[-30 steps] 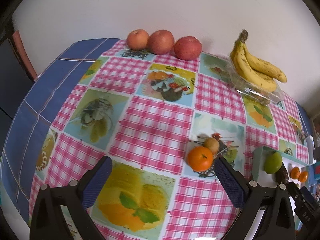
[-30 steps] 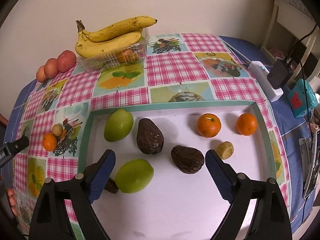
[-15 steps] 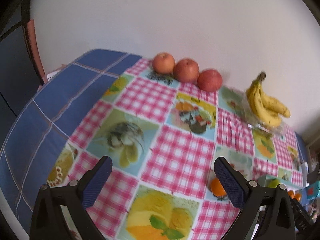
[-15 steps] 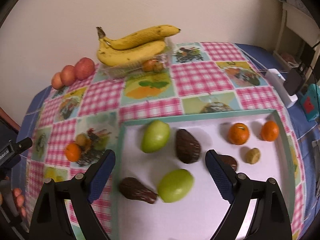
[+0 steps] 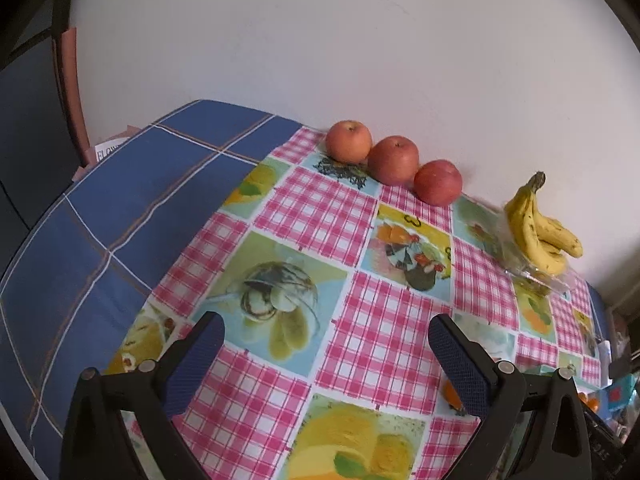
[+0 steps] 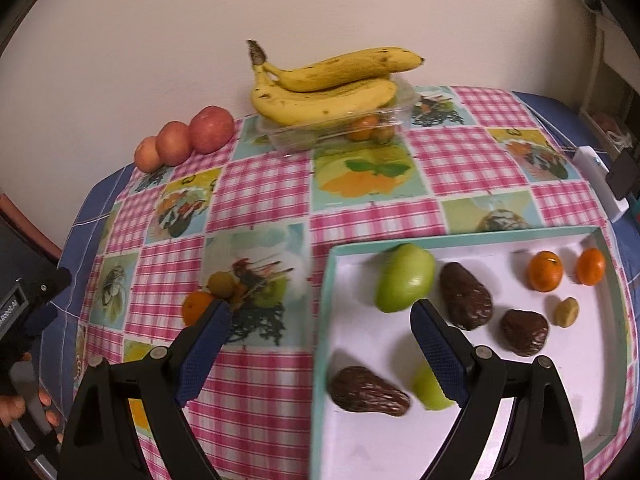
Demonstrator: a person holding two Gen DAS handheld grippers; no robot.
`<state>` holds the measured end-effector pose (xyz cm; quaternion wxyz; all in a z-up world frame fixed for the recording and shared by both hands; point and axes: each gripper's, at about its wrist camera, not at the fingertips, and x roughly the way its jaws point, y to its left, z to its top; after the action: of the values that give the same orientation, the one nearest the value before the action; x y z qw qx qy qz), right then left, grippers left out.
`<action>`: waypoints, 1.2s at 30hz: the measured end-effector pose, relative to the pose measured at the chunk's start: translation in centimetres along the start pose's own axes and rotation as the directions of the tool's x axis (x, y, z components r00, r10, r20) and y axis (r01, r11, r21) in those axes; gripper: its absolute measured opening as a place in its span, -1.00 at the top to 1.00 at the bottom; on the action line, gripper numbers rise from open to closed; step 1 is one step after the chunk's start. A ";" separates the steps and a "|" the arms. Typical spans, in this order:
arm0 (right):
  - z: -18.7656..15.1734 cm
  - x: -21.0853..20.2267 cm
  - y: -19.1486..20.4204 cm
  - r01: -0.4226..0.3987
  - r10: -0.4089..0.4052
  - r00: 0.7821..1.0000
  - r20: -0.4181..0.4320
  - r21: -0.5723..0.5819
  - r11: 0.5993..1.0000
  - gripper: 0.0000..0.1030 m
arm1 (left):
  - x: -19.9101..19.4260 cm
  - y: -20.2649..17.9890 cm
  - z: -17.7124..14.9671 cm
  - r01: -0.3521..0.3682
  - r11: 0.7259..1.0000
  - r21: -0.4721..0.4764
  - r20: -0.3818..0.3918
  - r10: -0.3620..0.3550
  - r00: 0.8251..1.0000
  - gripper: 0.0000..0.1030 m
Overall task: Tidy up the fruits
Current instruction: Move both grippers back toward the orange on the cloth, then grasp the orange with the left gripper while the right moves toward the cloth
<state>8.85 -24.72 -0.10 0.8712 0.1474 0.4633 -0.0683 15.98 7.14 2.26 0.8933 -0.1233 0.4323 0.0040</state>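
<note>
Your right gripper (image 6: 320, 326) and left gripper (image 5: 326, 340), both wide and empty, straddle the teal-rimmed white tray's (image 6: 320, 360) left edge, apparently lining up the small orange mandarin (image 6: 197, 307) outside it.

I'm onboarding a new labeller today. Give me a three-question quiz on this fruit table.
1. True or false: the bananas lie inside the white tray.
2. How many avocados are in the tray?
3. The right gripper is: A) shut on an orange; B) open, holding nothing; C) shut on an apple.

Key: 1 false, they rest on a clear container; 2 three; 3 B.
</note>
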 end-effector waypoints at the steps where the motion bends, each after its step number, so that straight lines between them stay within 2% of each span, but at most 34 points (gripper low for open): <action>1: 0.1 0.1 0.4 -0.006 0.006 1.000 0.000 -0.006 1.000 -0.78 | 0.0 0.1 0.1 0.001 1.000 -0.003 0.006 0.000 1.000 -1.00; 7: 0.4 1.2 2.5 -0.041 0.040 0.999 -0.012 -0.031 0.999 -0.78 | 0.5 -0.6 0.3 0.016 1.000 -0.011 0.027 -0.016 1.000 -1.00; 13: 1.0 2.1 3.2 -0.037 0.037 0.999 -0.021 -0.021 0.999 -0.78 | 2.0 -2.1 -0.3 0.058 0.998 -0.018 -0.016 -0.058 0.998 -0.98; 16: 1.4 2.3 3.2 -0.007 0.007 1.000 -0.019 -0.026 1.000 -0.78 | 2.5 -3.0 -0.6 0.066 0.998 -0.005 -0.029 -0.066 0.997 -0.97; 24: 2.6 2.4 1.8 0.049 -0.049 0.999 -0.003 0.007 0.999 -0.78 | 3.4 -5.0 -1.2 0.080 0.996 0.033 -0.067 -0.077 0.995 -0.97; 32: 3.0 2.9 0.5 0.061 -0.061 0.998 -0.030 0.017 0.998 -0.78 | 4.5 -7.0 -2.3 0.080 0.995 0.065 -0.125 -0.072 0.990 -0.97; 36: 3.2 2.8 -0.4 0.091 -0.091 0.995 -0.029 0.002 0.996 -0.78 | 4.8 -8.0 -2.9 0.101 0.992 0.079 -0.150 -0.088 0.985 -0.86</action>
<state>12.85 -26.05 -0.84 0.8602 0.1283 0.4819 -0.1067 17.70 -1.75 -1.43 0.8628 -0.1049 0.4900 -0.0662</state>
